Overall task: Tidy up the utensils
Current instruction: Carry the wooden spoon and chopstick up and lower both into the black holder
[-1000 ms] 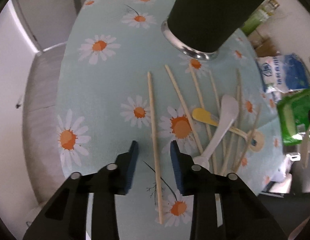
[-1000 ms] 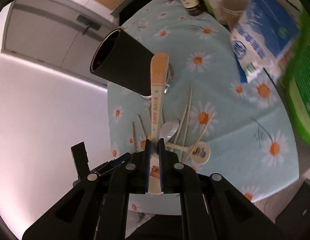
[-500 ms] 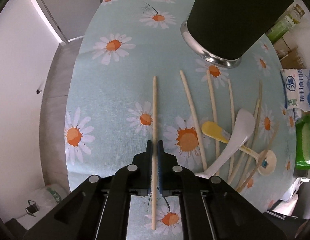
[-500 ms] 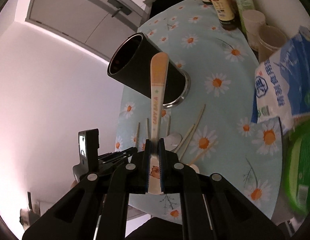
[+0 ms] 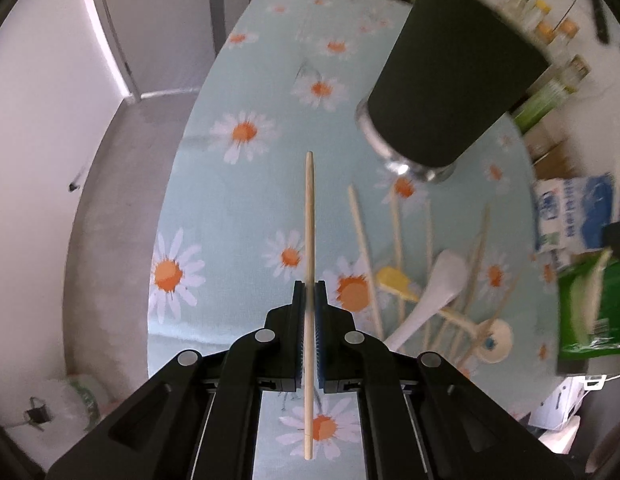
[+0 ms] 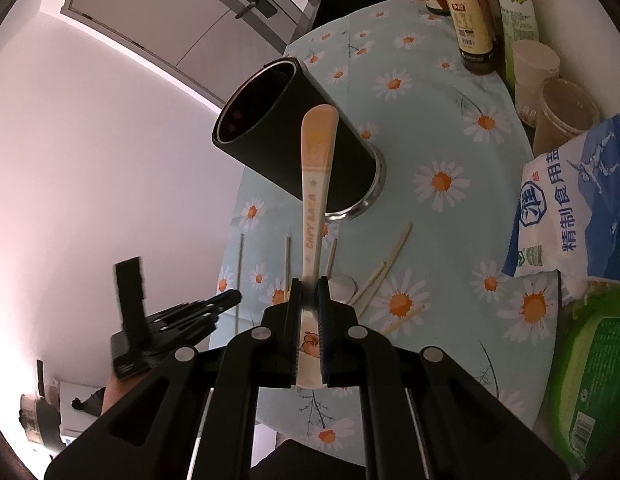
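While raised above the daisy tablecloth [image 5: 238, 216]:
Left gripper [image 5: 309, 286]: clamps a wooden chopstick [image 5: 309, 216], level.
Right gripper [image 6: 309, 284]: pinches a printed spoon [image 6: 315, 184] before the black holder [image 6: 294, 136].

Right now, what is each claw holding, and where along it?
Left claw grips a chopstick below its middle. Right claw grips a spoon low on its handle.

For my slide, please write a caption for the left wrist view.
Left gripper holds one chopstick above the daisy tablecloth, near the black holder.
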`<state>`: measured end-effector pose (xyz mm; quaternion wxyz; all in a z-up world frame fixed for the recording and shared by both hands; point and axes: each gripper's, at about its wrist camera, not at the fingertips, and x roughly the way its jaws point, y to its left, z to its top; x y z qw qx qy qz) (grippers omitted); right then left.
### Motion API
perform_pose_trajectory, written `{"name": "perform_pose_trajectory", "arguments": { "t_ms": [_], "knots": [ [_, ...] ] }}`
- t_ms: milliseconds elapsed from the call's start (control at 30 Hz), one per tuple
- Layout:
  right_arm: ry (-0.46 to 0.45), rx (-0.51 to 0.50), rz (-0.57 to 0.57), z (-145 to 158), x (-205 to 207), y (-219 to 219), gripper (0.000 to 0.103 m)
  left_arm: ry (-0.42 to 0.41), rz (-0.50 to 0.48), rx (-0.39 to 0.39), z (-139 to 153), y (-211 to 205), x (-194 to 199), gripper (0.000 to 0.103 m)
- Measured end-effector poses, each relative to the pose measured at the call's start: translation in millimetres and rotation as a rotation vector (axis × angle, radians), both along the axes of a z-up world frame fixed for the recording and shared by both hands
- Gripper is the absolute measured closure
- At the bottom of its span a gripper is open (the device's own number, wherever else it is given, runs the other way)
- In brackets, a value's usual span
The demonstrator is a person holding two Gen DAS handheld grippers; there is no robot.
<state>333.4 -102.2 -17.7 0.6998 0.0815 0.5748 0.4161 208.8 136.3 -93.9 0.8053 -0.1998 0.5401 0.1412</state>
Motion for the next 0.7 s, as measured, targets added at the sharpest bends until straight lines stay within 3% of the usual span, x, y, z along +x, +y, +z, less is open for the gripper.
{"name": "perform_pose_trajectory", "arguments": {
  "t_ms": [200, 700],
  "knots": [
    [-0.094, -0.015, -0.007, 15.6, -9.0, 14.9, 0.095, -0.186, -0.068, -0.017, 42.0, -1.2, 4.7, 0.099],
    [-0.302, 0.070, -0.063, 63.9, -2.9, 51.6, 0.095, -0.502, -0.235, -0.040, 132.6, 4.2, 18.4, 0.099]
  ]
}}
